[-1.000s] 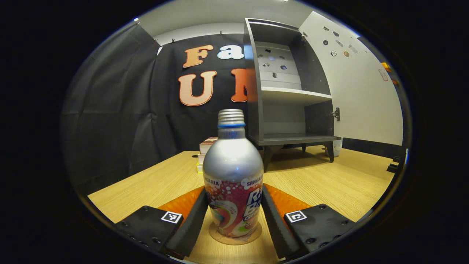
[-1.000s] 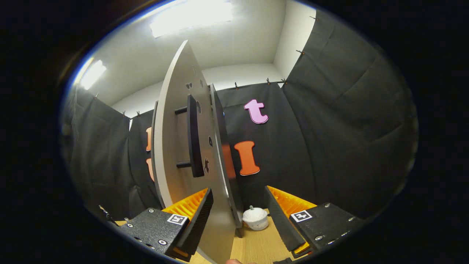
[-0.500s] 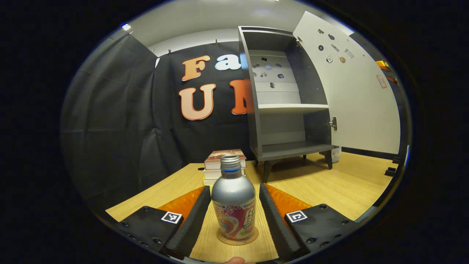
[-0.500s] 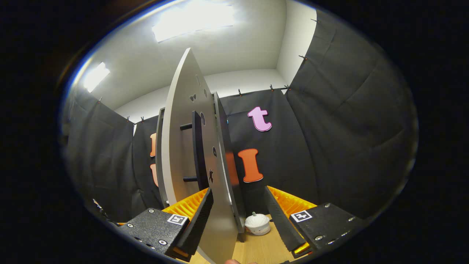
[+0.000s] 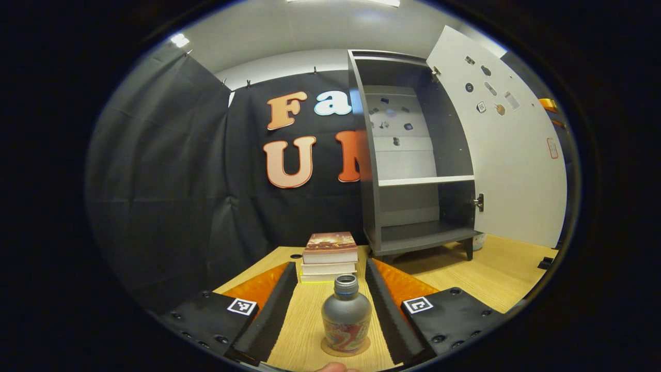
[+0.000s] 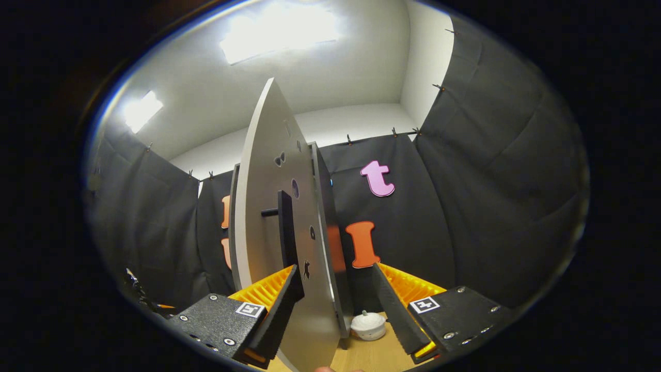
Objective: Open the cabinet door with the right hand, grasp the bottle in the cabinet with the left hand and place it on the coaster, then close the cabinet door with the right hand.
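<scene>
A silver bottle [image 5: 346, 320] with a red printed label stands upright on a round coaster [image 5: 346, 349] on the wooden table. It sits between the spread fingers of my left gripper [image 5: 330, 265], which is open, with a gap on each side. Behind it the dark grey cabinet [image 5: 413, 206] has its shelves bare and its white door [image 5: 516, 155] swung wide to the right. In the right gripper view I see that door [image 6: 268, 206] nearly edge-on, with its black bar handle [image 6: 285, 227]. My right gripper [image 6: 335, 269] is open and straddles the door's lower edge.
A stack of books [image 5: 330, 256] lies on the table just beyond the bottle, left of the cabinet's legs. A small white lidded jar [image 6: 367, 325] sits on the table past the door. Black cloth walls close in the booth.
My left gripper has drawn back from the bottle, which stays on the coaster and looks smaller and lower. In the right gripper view the door handle sits lower; the door still lies between the fingers.
</scene>
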Action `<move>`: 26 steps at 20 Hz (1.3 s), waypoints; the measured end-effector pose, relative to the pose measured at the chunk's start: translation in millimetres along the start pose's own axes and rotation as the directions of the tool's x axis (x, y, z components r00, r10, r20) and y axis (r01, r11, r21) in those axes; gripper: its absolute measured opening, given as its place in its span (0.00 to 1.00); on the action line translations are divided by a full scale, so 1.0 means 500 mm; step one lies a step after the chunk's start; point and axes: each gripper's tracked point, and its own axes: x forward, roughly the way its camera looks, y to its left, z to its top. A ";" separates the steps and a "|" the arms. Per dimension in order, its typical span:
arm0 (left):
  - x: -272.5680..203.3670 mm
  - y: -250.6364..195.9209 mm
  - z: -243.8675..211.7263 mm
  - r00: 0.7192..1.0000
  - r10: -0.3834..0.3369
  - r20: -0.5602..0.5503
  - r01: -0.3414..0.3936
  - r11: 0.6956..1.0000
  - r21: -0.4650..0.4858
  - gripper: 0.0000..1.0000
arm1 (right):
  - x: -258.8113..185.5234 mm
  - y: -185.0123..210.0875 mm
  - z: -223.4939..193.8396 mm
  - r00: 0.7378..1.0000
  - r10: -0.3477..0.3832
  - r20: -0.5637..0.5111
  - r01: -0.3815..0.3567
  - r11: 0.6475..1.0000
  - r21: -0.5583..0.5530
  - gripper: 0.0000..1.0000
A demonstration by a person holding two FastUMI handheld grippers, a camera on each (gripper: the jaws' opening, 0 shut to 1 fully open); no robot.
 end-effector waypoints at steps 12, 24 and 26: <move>0.129 -0.027 0.187 0.998 -0.062 -0.030 0.061 0.998 -0.008 0.87 | 0.016 -0.013 0.021 1.000 -0.015 -0.022 0.013 0.997 -0.076 0.95; 0.181 -0.095 0.299 0.968 -0.251 -0.014 0.250 0.967 -0.056 0.88 | 0.017 0.059 0.009 0.982 0.172 -0.080 -0.181 0.977 -0.117 0.83; 0.182 -0.083 0.304 0.969 -0.245 -0.004 0.245 0.968 -0.050 0.88 | 0.023 0.068 0.006 0.976 0.200 -0.084 -0.210 0.967 -0.142 0.83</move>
